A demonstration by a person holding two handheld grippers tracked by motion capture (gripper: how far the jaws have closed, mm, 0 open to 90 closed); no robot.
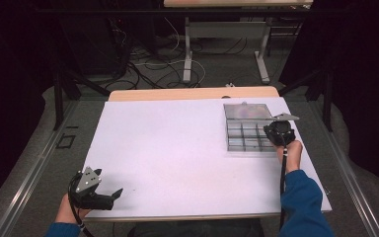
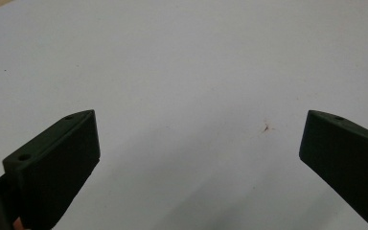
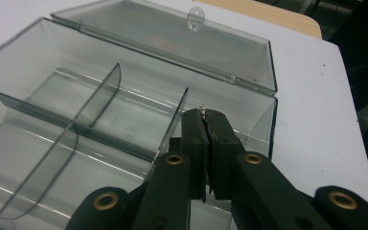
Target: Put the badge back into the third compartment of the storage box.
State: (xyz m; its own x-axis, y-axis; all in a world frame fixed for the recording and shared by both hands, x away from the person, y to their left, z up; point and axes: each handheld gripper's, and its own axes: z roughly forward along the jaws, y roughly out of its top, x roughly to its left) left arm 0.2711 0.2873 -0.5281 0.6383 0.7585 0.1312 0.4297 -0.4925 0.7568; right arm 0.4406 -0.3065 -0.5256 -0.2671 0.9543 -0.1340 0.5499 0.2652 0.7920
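A tiny metal bit (image 3: pixel 202 108) is pinched between the closed jaws of the right gripper (image 3: pixel 205 117) over the open compartment box (image 1: pixel 237 129) at the frame's right, probably for dropping in, while the left gripper (image 1: pixel 112 195), lower left, is kept wide and empty.

A white sheet (image 1: pixel 177 148) covers the wooden table (image 1: pixel 177 93); cables (image 1: pixel 148 64) lie behind it.

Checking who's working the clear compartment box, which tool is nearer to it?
Right. The right tool is over the open compartment box, pinching something tiny; the left tool rests at the table's near left corner, jaws open.
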